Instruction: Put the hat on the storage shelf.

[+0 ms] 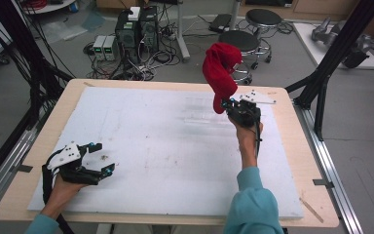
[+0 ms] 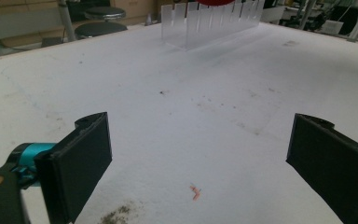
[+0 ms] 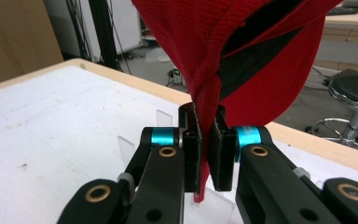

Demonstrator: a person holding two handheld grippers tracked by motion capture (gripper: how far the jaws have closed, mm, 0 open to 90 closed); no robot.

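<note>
A red cloth cap stands up above my right gripper, held over the far right of the white board. In the right gripper view the two black jaws pinch a fold of the red cap at my right gripper. A clear slotted acrylic rack stands on the board; its slats show just beyond the right jaws. My left gripper rests low at the near left, jaws wide apart. The left gripper has bare board between its pads.
The white board covers a wooden table. Black frame posts rise at the right, cables hang at the left. Stools and computer boxes stand on the floor beyond the far edge.
</note>
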